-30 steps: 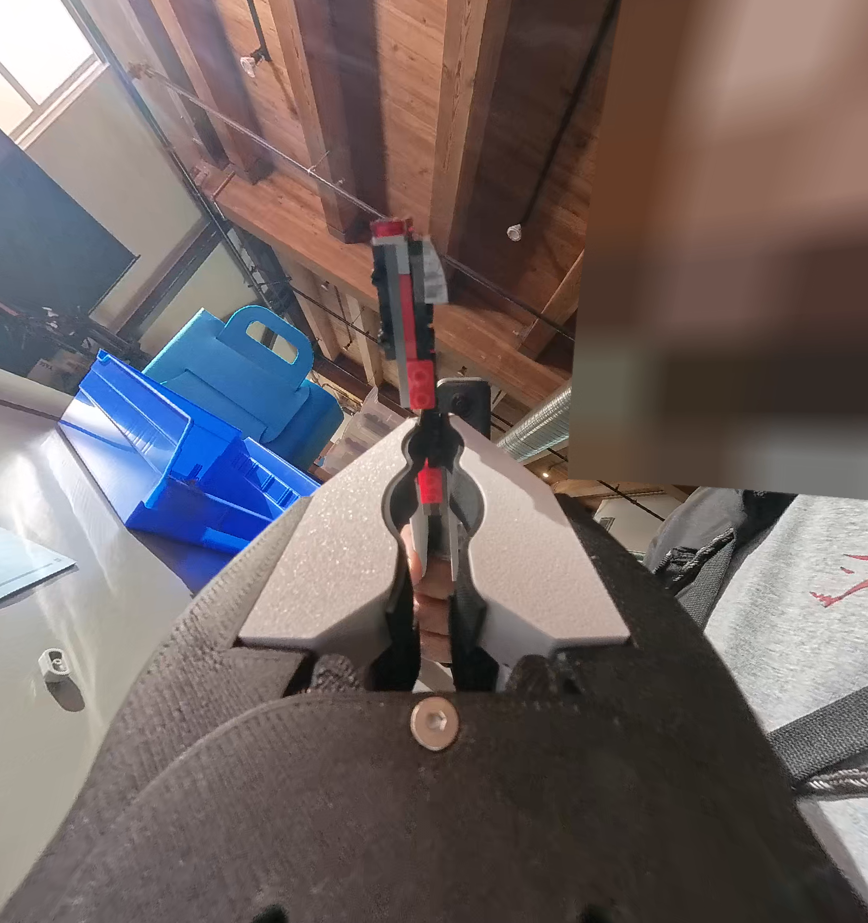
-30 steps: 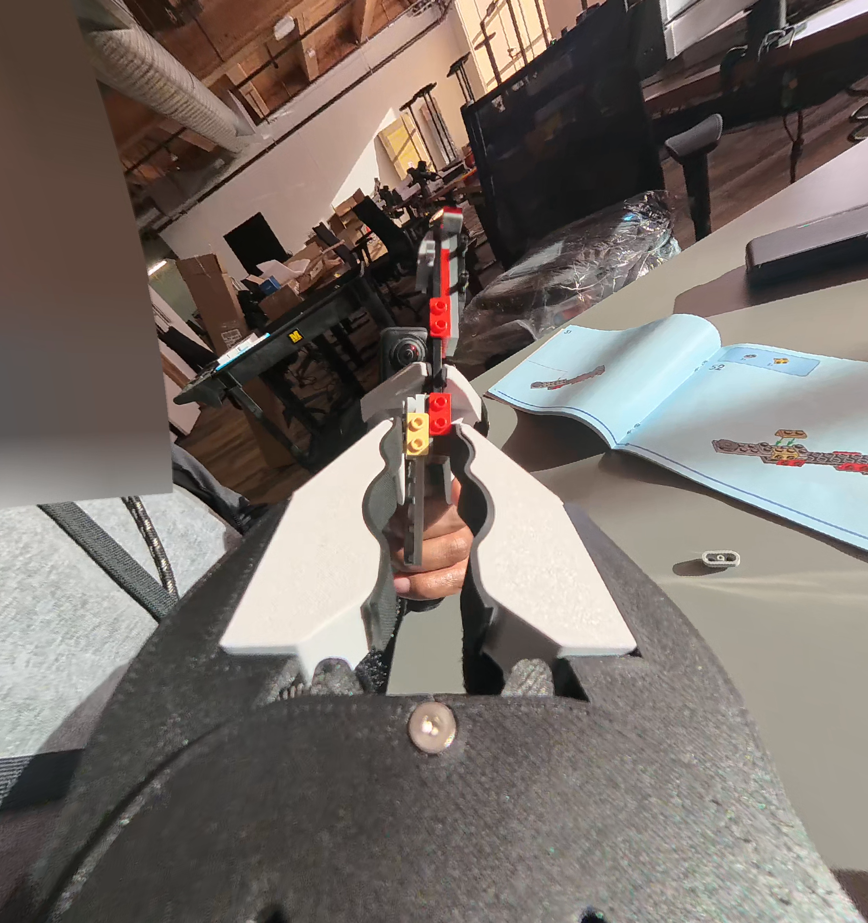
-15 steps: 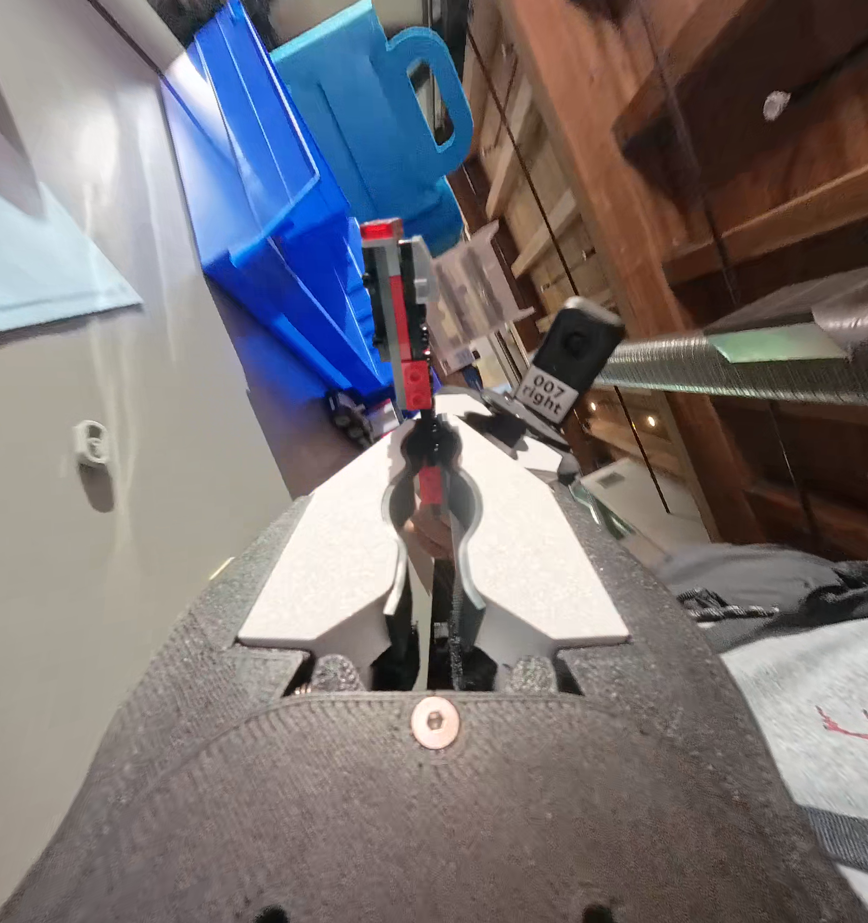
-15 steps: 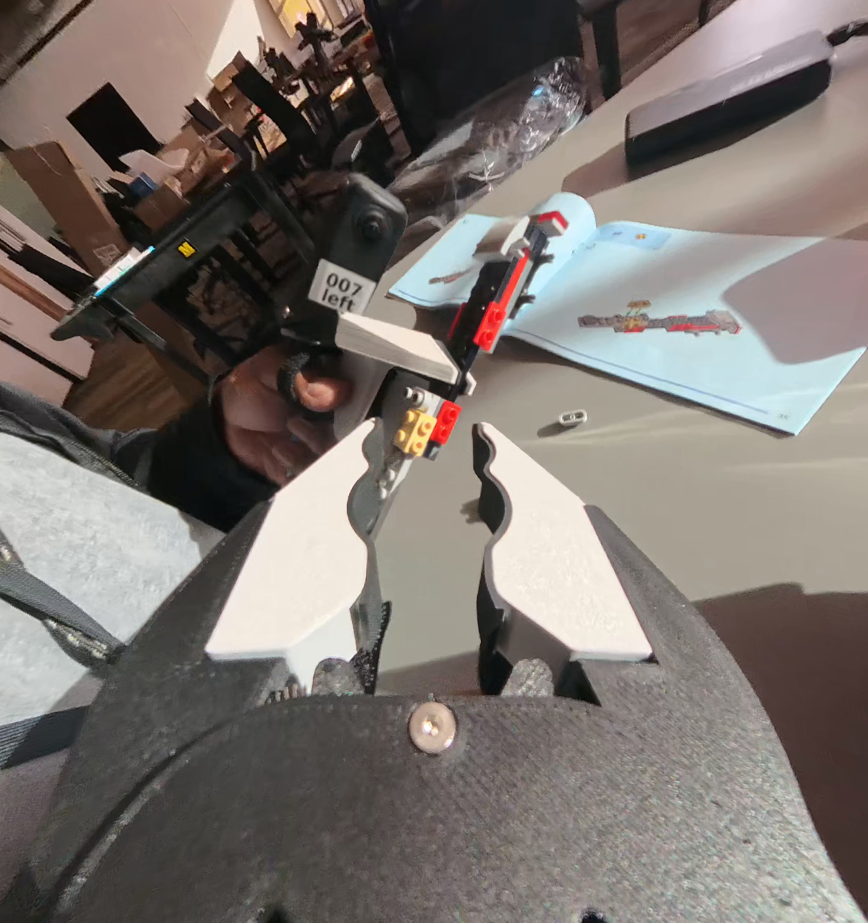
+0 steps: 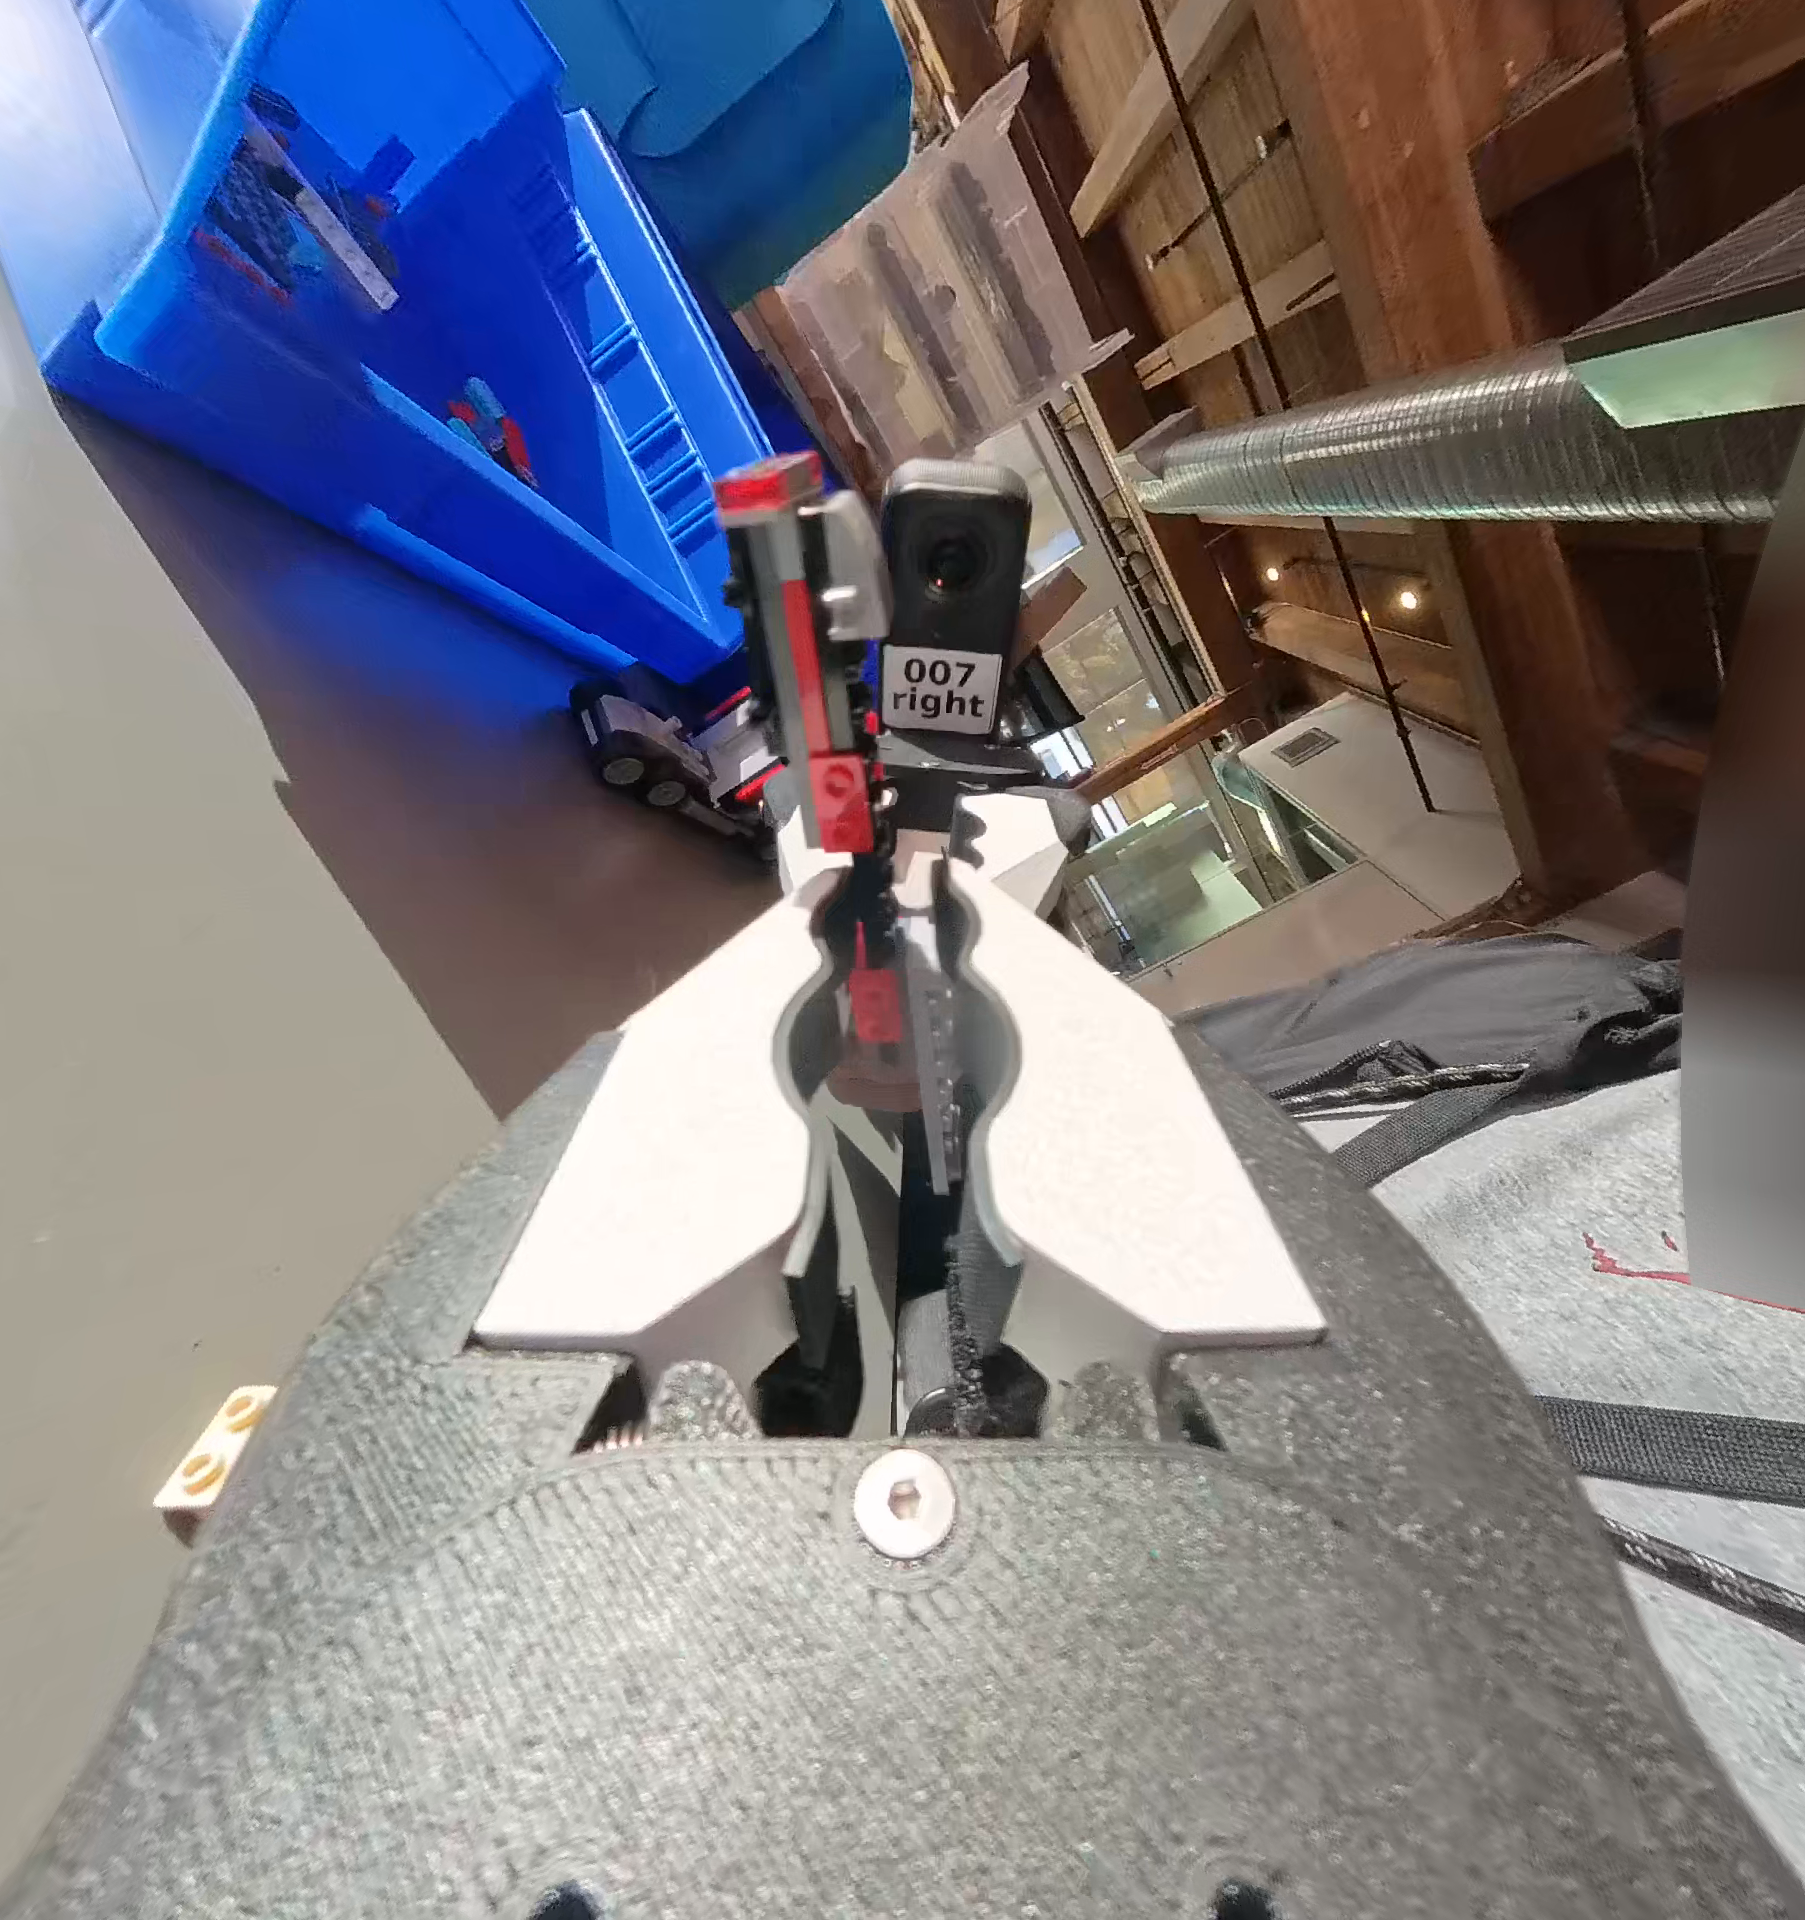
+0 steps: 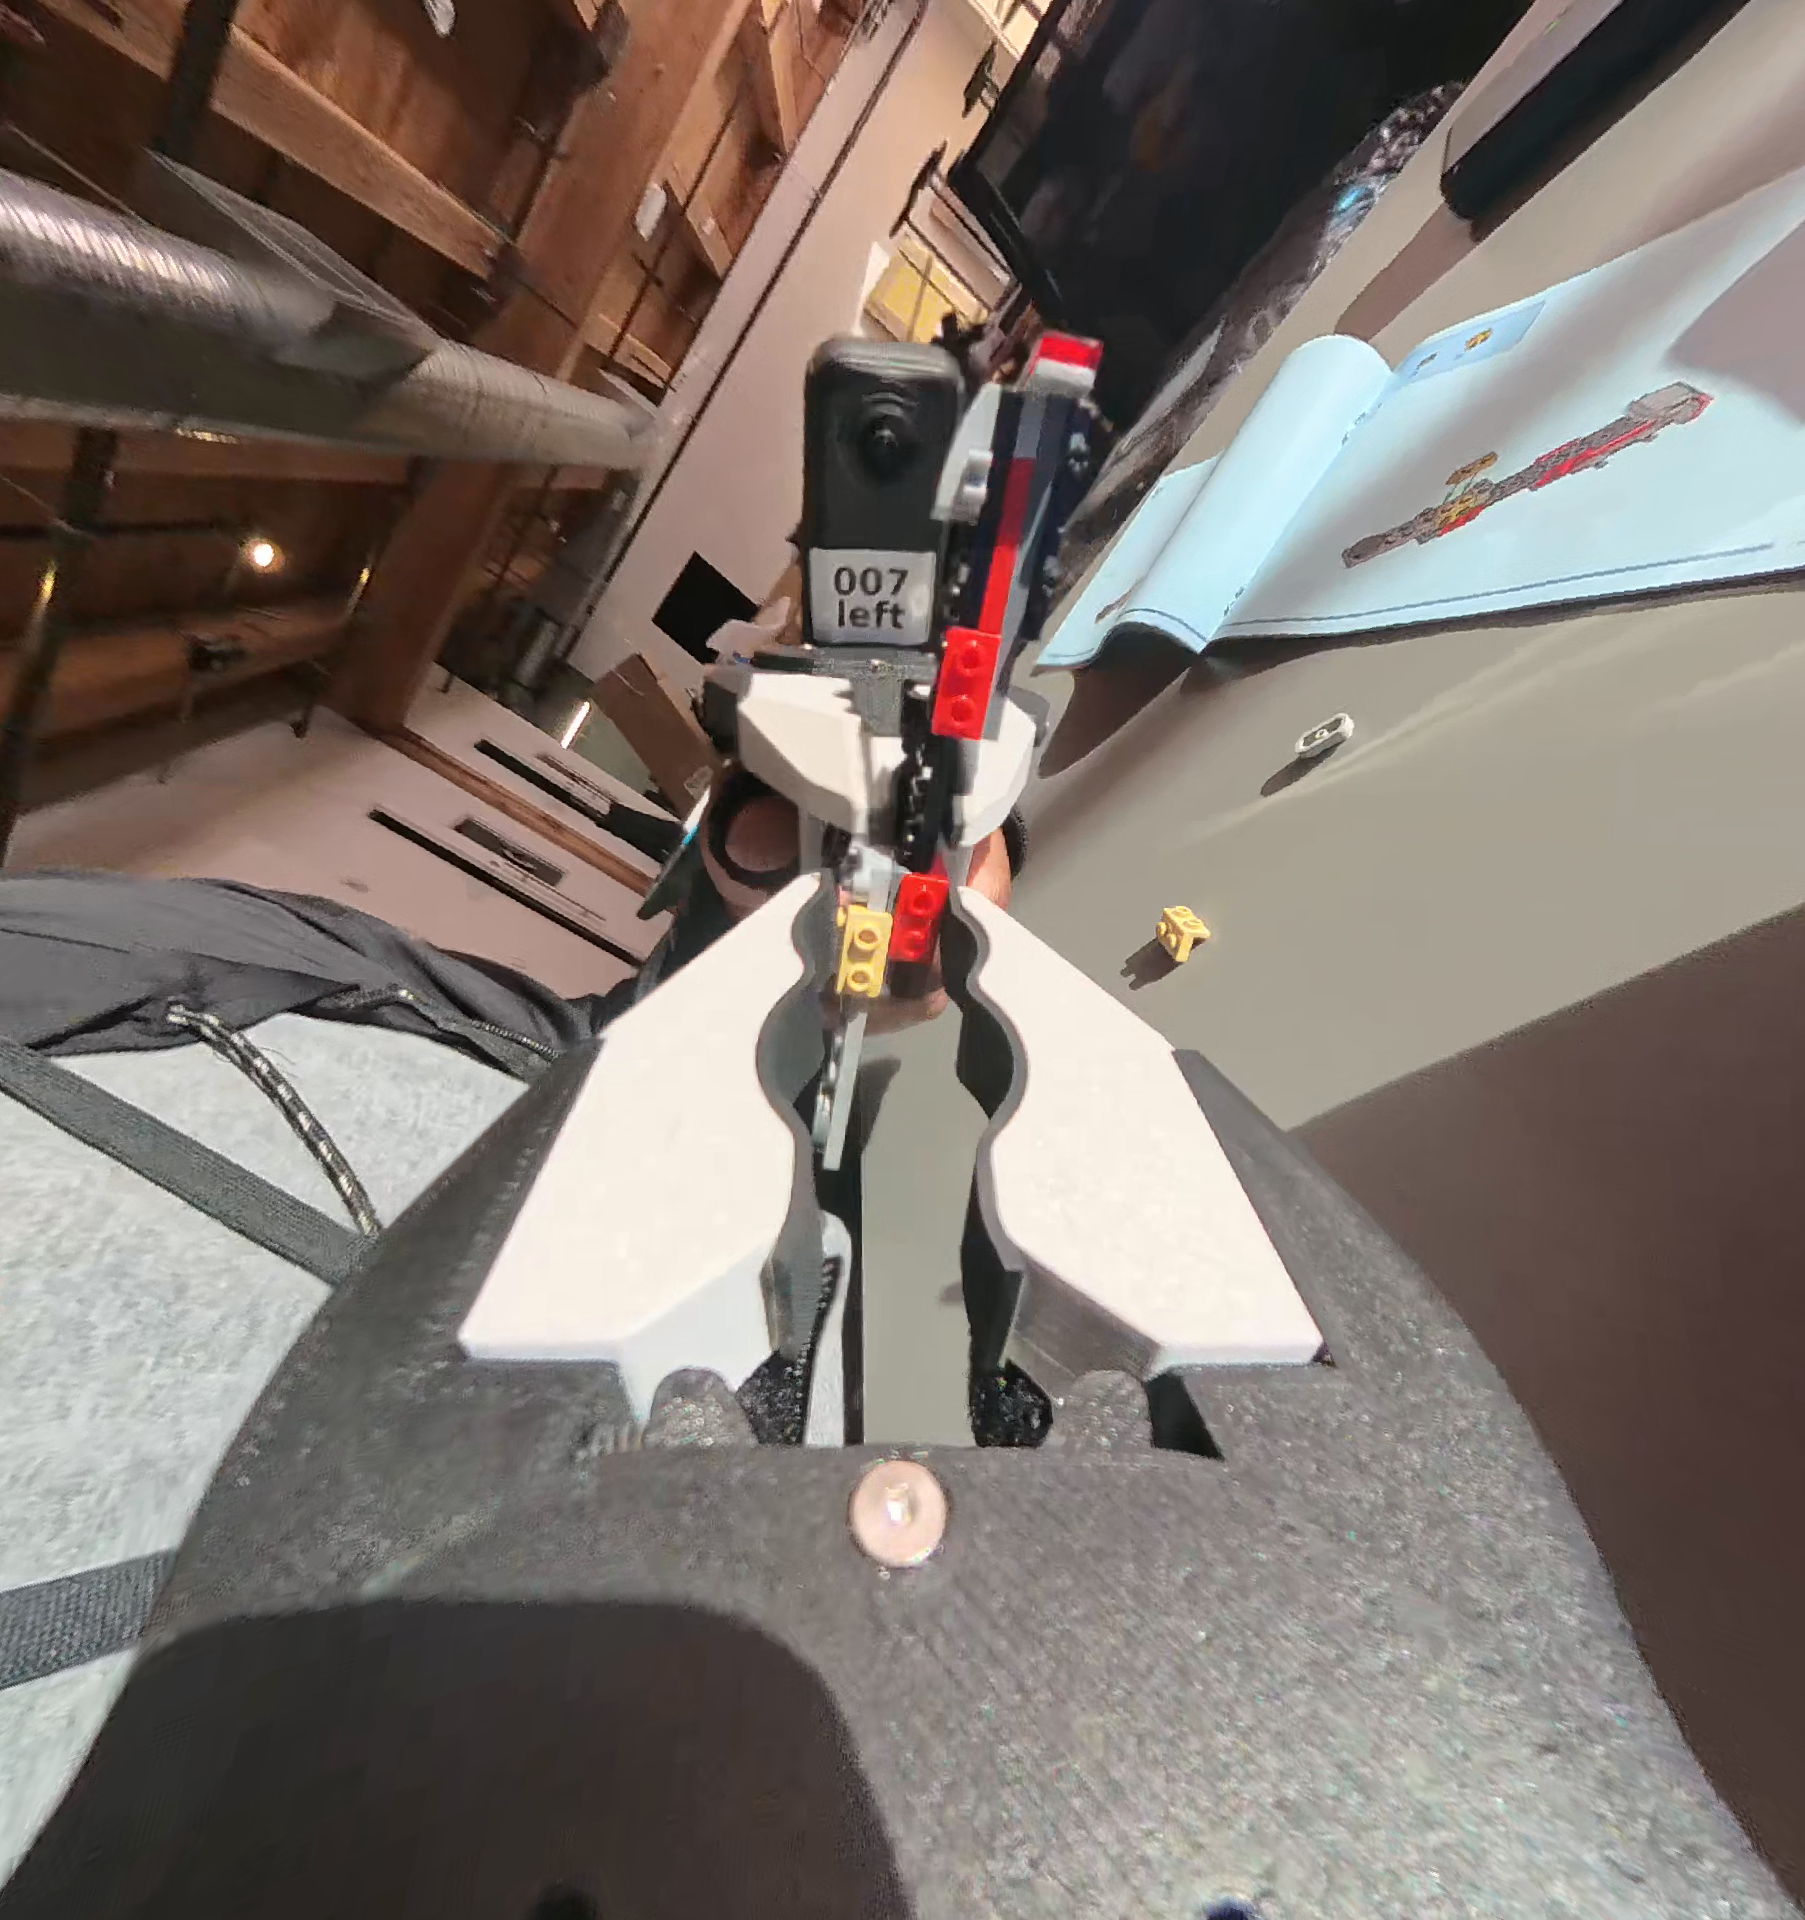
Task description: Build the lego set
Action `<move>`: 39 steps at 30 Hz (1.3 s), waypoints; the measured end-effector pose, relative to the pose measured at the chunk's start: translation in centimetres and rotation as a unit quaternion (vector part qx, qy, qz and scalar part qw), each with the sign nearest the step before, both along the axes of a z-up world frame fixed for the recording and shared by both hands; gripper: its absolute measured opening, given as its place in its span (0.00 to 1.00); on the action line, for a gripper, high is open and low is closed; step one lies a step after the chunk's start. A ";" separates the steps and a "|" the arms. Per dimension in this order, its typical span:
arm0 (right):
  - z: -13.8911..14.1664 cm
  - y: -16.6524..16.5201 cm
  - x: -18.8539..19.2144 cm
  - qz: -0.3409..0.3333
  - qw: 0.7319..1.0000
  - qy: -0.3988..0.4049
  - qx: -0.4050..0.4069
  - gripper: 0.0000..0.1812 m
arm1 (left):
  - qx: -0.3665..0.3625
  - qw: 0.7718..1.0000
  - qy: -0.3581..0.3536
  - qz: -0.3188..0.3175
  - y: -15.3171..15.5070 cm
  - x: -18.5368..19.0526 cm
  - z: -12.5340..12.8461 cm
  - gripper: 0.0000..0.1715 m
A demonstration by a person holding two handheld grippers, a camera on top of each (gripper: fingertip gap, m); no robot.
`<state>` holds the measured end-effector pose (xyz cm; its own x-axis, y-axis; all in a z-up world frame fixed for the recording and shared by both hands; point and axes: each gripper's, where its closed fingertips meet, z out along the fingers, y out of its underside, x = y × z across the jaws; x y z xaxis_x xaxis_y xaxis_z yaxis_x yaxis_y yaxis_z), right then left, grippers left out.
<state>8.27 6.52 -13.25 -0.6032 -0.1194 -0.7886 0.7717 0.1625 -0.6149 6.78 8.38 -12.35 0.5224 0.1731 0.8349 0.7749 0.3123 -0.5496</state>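
Observation:
A long red, grey and black lego model [image 5: 804, 665] is held between both grippers, which face each other above the grey table. My left gripper [image 5: 882, 883] is shut on its middle. It also shows in the right wrist view [image 6: 919, 769], where the model [image 6: 1002, 540] sticks up beside its camera. My right gripper [image 6: 893, 899] is shut on the model's near end, where a yellow brick [image 6: 862, 951] and a red brick [image 6: 924, 914] sit. In the left wrist view the right gripper [image 5: 939, 831] shows just behind the model.
A blue bin [image 5: 378, 343] with loose parts and a small lego vehicle [image 5: 669, 758] stand on the table. A tan brick [image 5: 207, 1455] lies near me. An open instruction booklet [image 6: 1500, 499], a loose yellow brick [image 6: 1184, 925] and a small grey piece [image 6: 1322, 732] lie on the table [image 6: 1500, 831]. The tips of both grippers are at nearly the same place.
My right gripper let go of the model half a second ago and has shut on its yellow and red end again. Both grippers have rolled and lowered toward the table.

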 end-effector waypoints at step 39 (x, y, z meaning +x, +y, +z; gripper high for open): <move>-0.8 2.9 -1.6 -0.075 0.997 -0.029 -0.020 0.11 | -0.483 0.716 0.418 -0.281 -6.9 1.5 -9.7 0.16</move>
